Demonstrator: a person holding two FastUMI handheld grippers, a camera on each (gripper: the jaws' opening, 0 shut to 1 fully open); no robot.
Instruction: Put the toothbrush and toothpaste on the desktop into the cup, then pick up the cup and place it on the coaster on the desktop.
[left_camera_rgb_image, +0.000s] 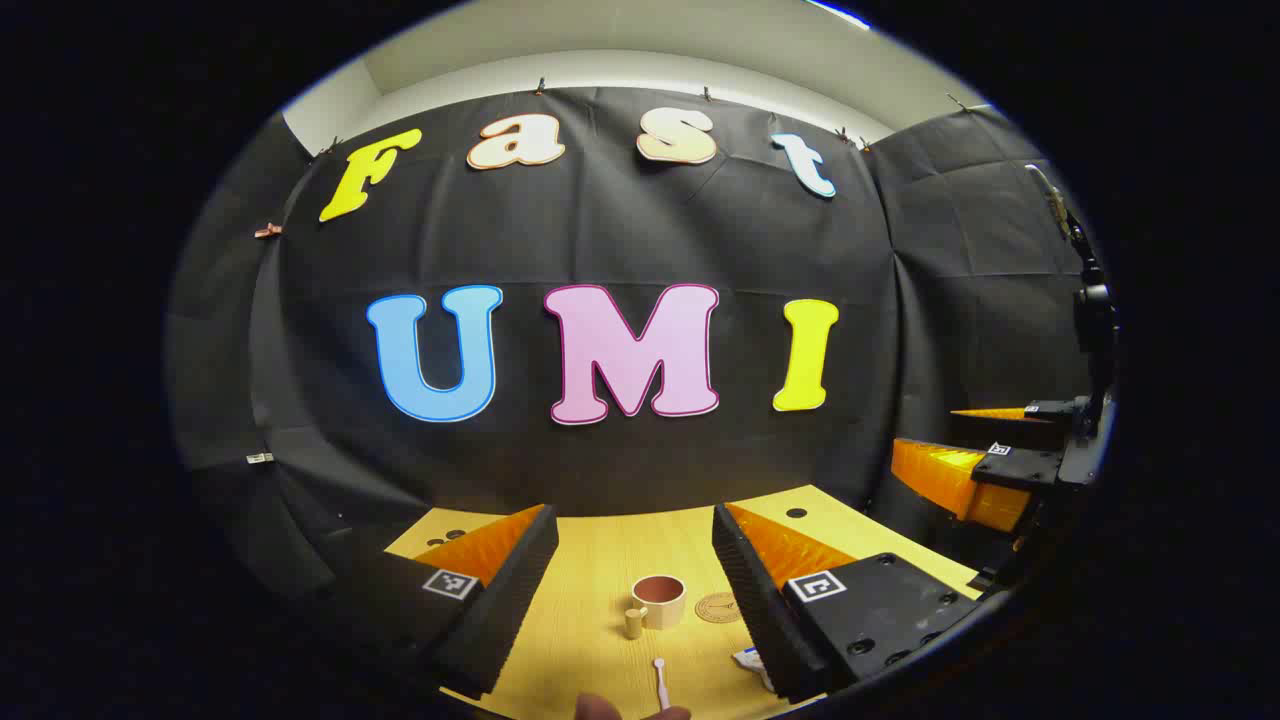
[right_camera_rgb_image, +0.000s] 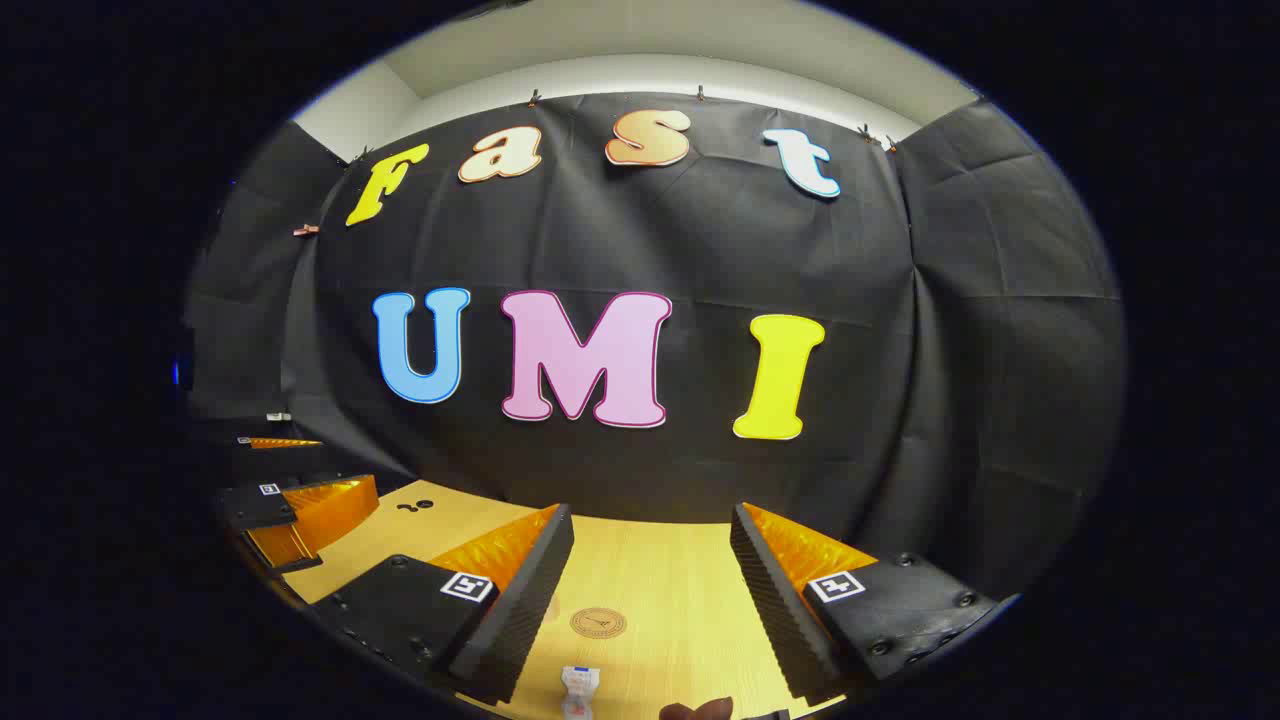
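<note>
In the left gripper view a beige cup with a brown inside stands upright on the wooden desktop, its handle toward me. A round brown coaster lies just right of it. Nearer to me lie a white toothbrush and a toothpaste tube, half hidden by my finger. My left gripper is open and empty above them. The right gripper hovers open at the right. In the right gripper view my right gripper is open above the coaster and the toothpaste.
The black cloth wall closes off the back and sides of the desktop. Small dark holes dot the far part of the table. The left gripper hovers at the left in the right gripper view. A fingertip shows at the bottom edge.
</note>
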